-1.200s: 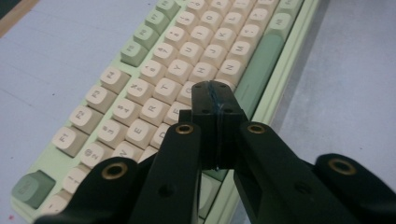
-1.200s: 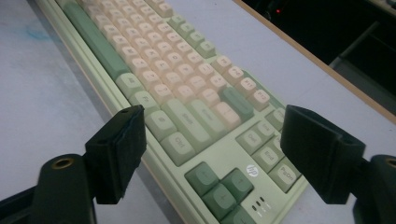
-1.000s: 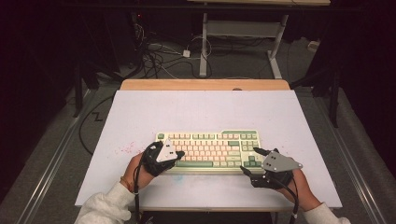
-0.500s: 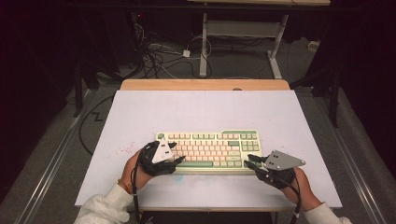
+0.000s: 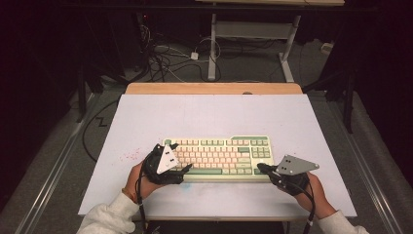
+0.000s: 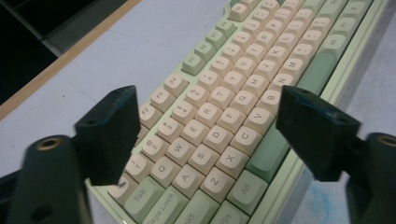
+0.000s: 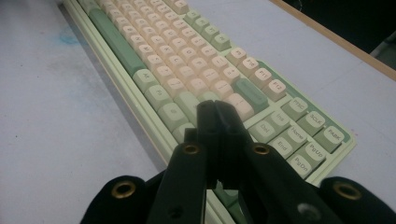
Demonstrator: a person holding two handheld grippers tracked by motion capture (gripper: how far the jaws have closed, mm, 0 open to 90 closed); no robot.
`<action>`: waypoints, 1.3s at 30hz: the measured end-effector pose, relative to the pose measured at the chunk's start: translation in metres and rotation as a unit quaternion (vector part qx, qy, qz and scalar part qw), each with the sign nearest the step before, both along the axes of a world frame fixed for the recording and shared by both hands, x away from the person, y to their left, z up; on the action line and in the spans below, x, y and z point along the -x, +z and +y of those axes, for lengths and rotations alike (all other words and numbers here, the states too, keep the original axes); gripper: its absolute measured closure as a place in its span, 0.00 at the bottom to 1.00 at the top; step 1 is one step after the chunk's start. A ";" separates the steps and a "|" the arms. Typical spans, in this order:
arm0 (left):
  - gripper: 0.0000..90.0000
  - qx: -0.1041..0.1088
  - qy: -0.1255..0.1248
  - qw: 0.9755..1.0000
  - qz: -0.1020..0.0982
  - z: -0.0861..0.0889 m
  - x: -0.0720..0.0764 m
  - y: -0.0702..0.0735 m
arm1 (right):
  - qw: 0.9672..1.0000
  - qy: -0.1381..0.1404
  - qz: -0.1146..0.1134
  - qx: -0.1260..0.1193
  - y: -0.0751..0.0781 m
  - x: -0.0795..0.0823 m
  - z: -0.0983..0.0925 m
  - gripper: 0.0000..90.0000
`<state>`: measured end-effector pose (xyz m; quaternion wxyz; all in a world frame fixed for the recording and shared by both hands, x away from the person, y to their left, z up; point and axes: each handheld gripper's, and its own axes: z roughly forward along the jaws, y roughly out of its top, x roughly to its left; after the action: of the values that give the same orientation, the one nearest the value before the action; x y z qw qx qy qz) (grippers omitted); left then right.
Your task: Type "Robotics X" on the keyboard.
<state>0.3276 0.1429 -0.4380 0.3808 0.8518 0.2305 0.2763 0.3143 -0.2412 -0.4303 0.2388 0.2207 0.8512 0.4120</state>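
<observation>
Two grippers are working the keyboard [image 5: 219, 155] lying near the surface's [image 5: 214, 114] front edge: left gripper [image 6: 205, 135], fingers just spread apart, is hovering empty; right gripper [image 7: 217, 121], fingers just clenched together, should be pressing one key squarely.

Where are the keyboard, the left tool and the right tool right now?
keyboard [image 5: 219, 155]: high view, middle of its key field.
left tool [image 6: 205, 123]: left gripper view, midway between its open jaws.
right tool [image 7: 215, 112]: right gripper view, tip of its shut jaws.

Dark room, grey floor [image 5: 58, 161] (cables [image 5: 165, 58] tangled), white table [image 5: 214, 112].
</observation>
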 end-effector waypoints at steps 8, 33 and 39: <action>0.19 -0.001 0.013 1.000 -0.002 0.010 0.006 0.000 | 1.000 -0.006 0.010 0.009 0.004 -0.010 0.004 1.00; 0.19 -0.005 0.027 0.999 0.019 0.037 0.016 -0.009 | 0.997 -0.001 0.049 0.064 -0.018 -0.039 0.044 1.00; 0.63 0.007 -0.010 1.000 0.025 0.042 0.017 0.000 | 0.996 -0.006 0.057 0.064 -0.024 -0.039 0.044 1.00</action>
<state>0.3106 0.1849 -0.4380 0.3841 0.8579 0.2332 0.2491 0.3536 -0.1968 -0.4546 0.2062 0.2329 0.8866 0.3422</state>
